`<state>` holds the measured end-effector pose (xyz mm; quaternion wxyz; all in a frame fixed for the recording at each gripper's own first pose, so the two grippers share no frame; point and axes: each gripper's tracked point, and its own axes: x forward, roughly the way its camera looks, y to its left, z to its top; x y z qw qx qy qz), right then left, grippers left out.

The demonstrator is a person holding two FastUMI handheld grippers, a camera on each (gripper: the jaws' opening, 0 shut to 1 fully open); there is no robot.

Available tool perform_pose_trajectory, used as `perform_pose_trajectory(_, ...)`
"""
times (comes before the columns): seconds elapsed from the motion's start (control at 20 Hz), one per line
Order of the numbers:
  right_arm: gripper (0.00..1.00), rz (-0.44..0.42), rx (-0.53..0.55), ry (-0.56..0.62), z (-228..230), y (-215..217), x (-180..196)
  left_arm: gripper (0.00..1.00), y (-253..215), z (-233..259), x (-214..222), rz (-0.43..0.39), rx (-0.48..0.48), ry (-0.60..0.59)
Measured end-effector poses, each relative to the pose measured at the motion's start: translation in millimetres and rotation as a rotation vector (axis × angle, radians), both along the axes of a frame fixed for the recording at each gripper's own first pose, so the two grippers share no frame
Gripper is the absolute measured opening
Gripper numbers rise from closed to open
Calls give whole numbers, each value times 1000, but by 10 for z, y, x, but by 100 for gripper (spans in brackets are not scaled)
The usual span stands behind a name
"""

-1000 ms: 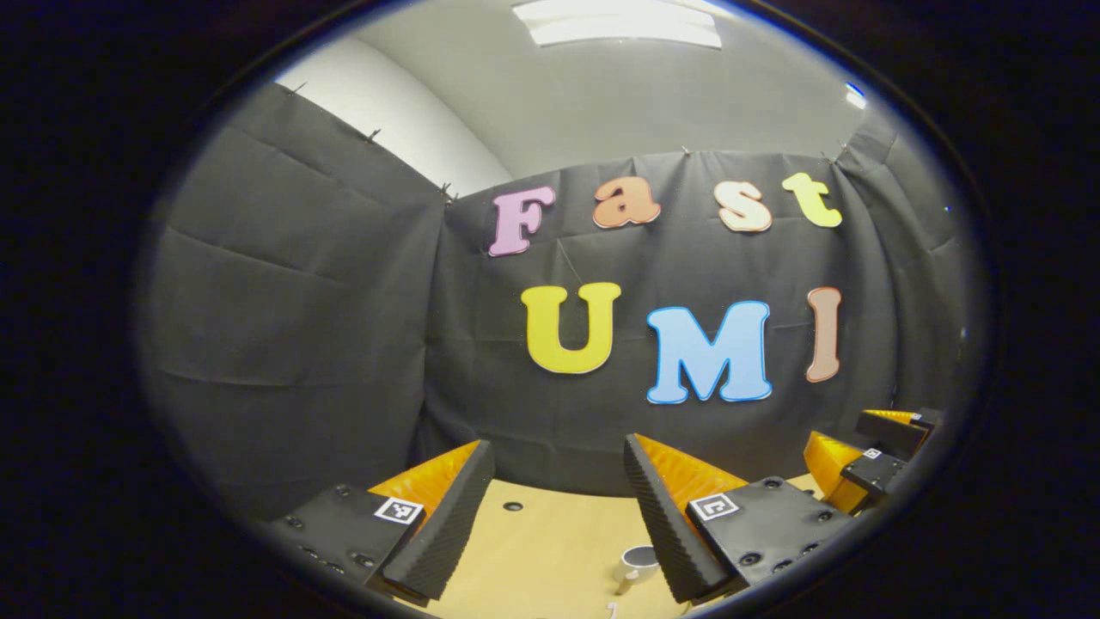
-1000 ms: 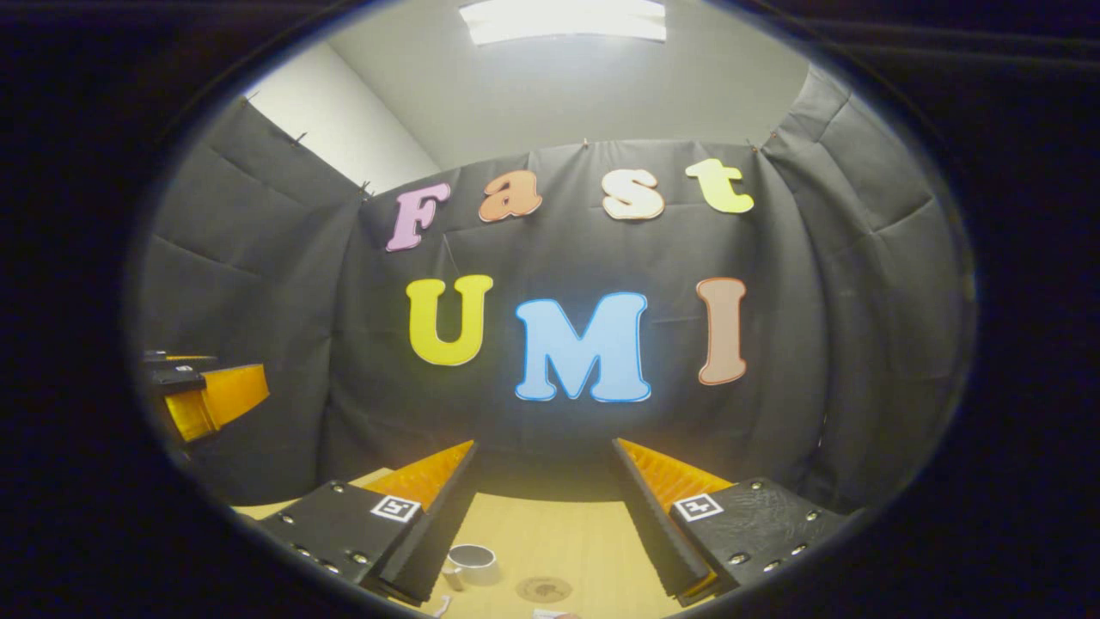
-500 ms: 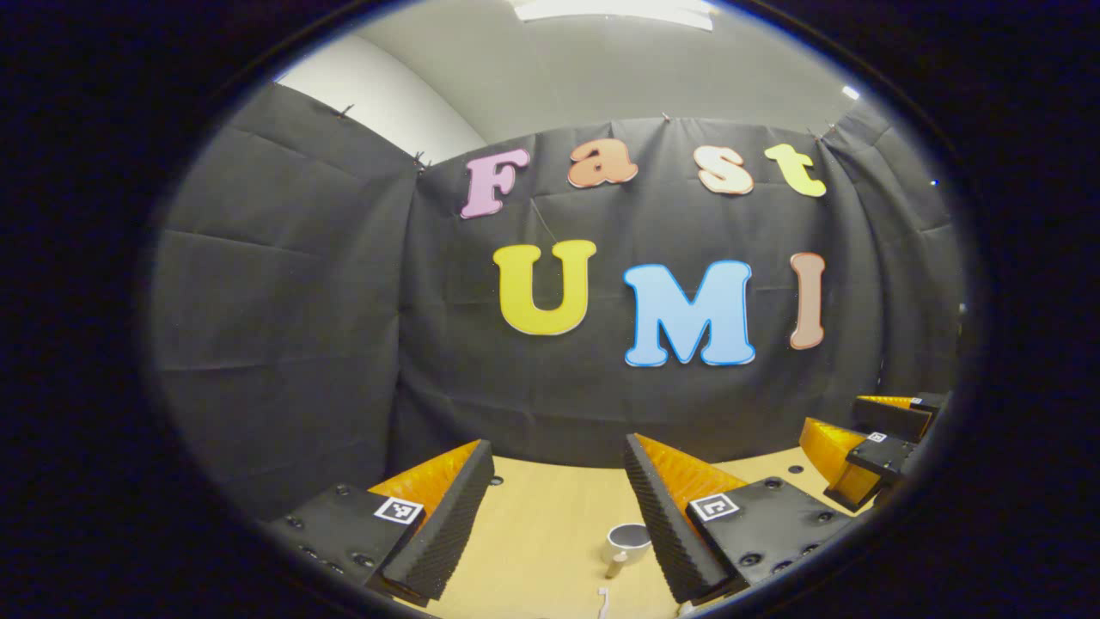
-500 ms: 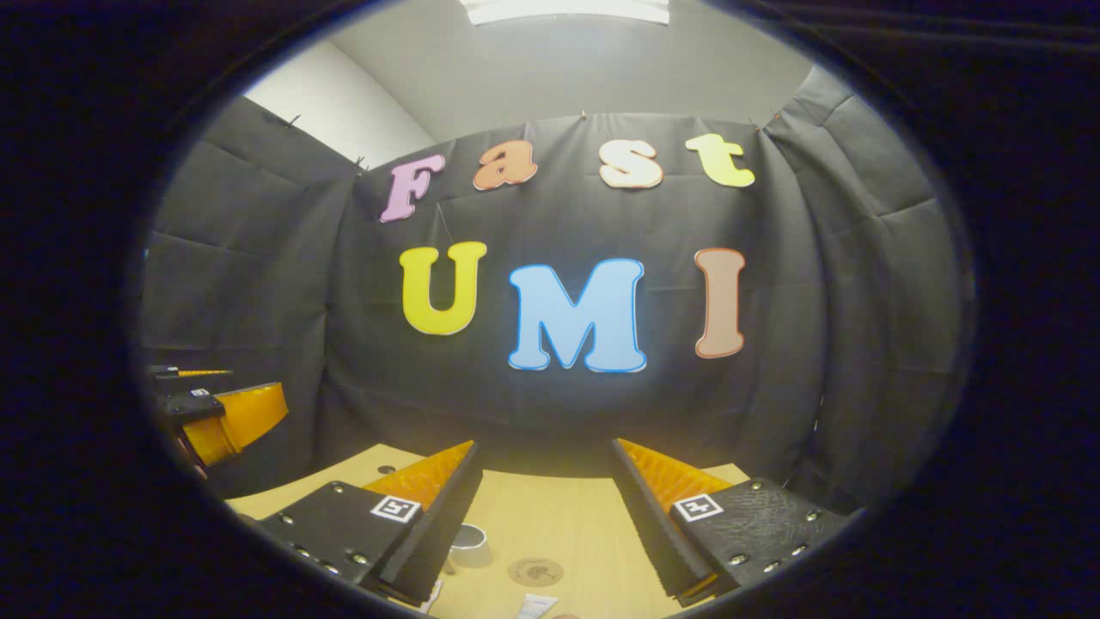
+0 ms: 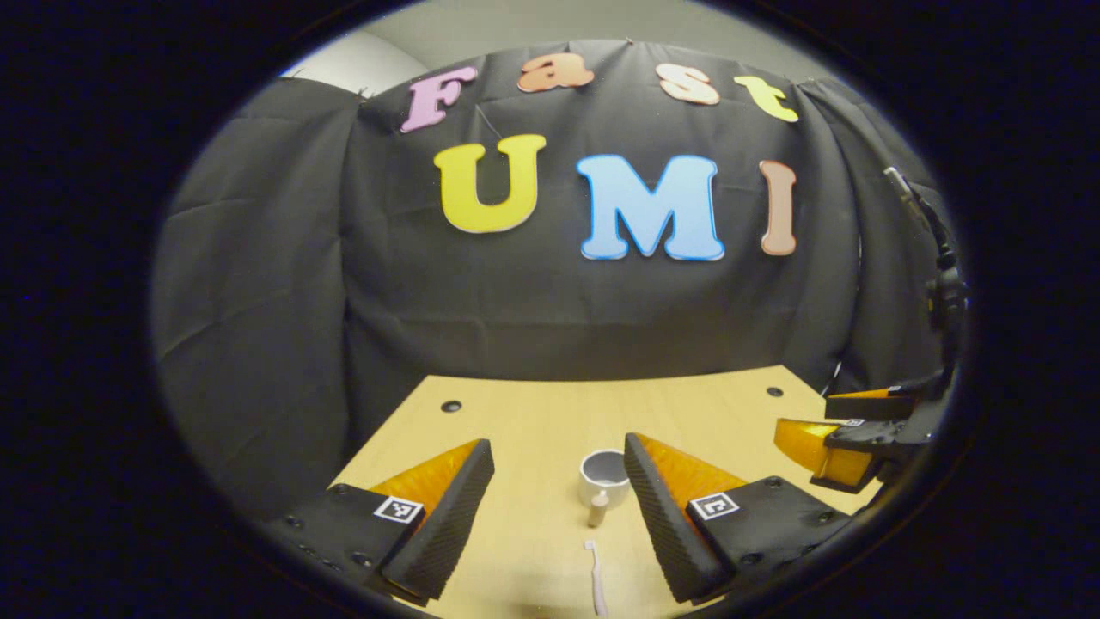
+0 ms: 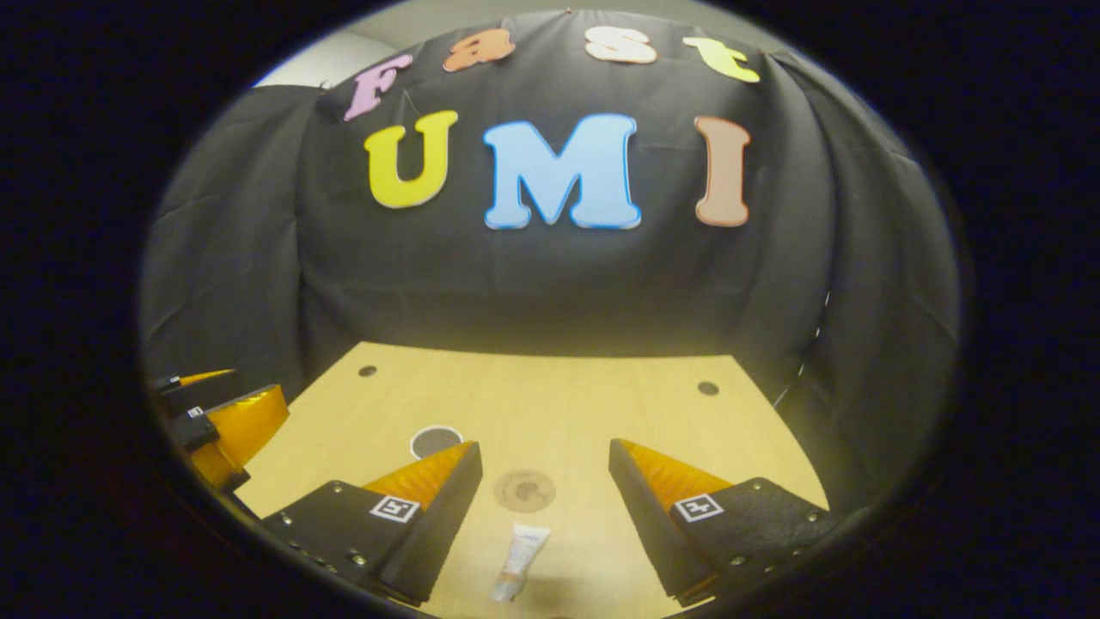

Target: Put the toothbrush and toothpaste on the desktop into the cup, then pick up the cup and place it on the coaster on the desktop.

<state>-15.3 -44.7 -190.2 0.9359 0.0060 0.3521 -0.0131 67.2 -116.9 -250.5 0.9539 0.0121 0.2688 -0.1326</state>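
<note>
Both grippers are hovering above the desktop (image 6: 601,413) with jaws wide and nothing between them. The left gripper (image 5: 559,507) is lining up over the toothbrush (image 5: 593,580), lying just short of the cup (image 5: 604,475); the right gripper (image 6: 546,507) is framing the toothpaste (image 6: 518,559), with the coaster (image 6: 524,490) just beyond, likely so each can grasp its own item

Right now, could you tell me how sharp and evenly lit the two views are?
Left gripper view: fisheye bends the desktop; cup and toothbrush sharp. Right gripper view: desktop glows brightest mid-frame, dims towards edges; toothpaste casts a soft shadow; coaster clear.
</note>
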Motion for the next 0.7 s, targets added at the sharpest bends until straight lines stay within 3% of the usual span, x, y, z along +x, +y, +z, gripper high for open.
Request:
perform_pose_trajectory(0.05, 92, -2, 0, 56, -151, -25, -59, 100, -50, -204, -20, -15, 12, 41)
perform_pose_trajectory(0.1, 92, -7, 4, 99, -283, -18, -79, 92, -102, -416, -30, -31, 20, 87)
perform_pose_trajectory(0.2, 92, -17, 40, 197, -532, 47, -184, 100, -153, -832, -68, -47, 23, 177)
perform_pose_trajectory(0.45, 93, -29, 114, 388, -1088, 219, -476, 100, -233, -1612, -354, -60, 37, 365)
perform_pose_trajectory(0.7, 94, -30, 148, 519, -1493, 316, -643, 99, -188, -2048, -626, -58, 62, 543)
